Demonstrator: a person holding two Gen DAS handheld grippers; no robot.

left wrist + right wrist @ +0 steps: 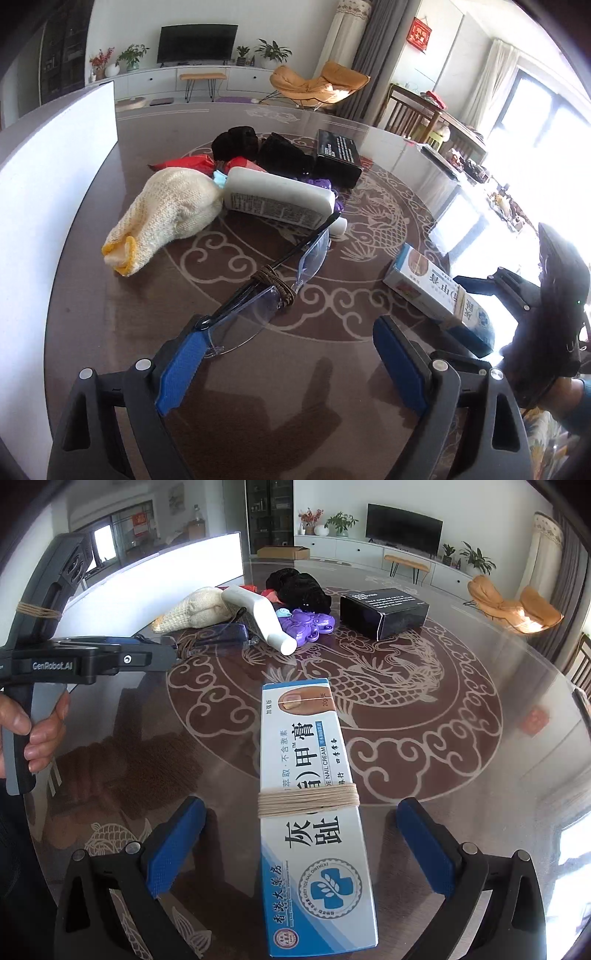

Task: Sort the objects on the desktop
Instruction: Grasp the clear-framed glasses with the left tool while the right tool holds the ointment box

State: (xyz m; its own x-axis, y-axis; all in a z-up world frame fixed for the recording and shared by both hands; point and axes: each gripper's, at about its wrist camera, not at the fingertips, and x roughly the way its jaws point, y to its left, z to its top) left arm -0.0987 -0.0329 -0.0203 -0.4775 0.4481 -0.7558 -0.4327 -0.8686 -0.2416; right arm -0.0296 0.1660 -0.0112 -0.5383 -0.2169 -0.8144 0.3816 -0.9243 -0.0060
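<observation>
A pair of clear-lens glasses with a brown cord wound round the folded arms lies on the round table. Its near lens rests against the left pad of my left gripper, which stands open, nothing pinched. A long white-and-blue nail cream box, bound with tan string, lies flat between the fingers of my right gripper. That gripper is open wide and neither pad touches the box. The same box shows at the right in the left wrist view.
Further back lies a pile: a cream knit sock, a white tube, black fabric, a red item, a purple toy and a black box. A white board stands along the table's left edge.
</observation>
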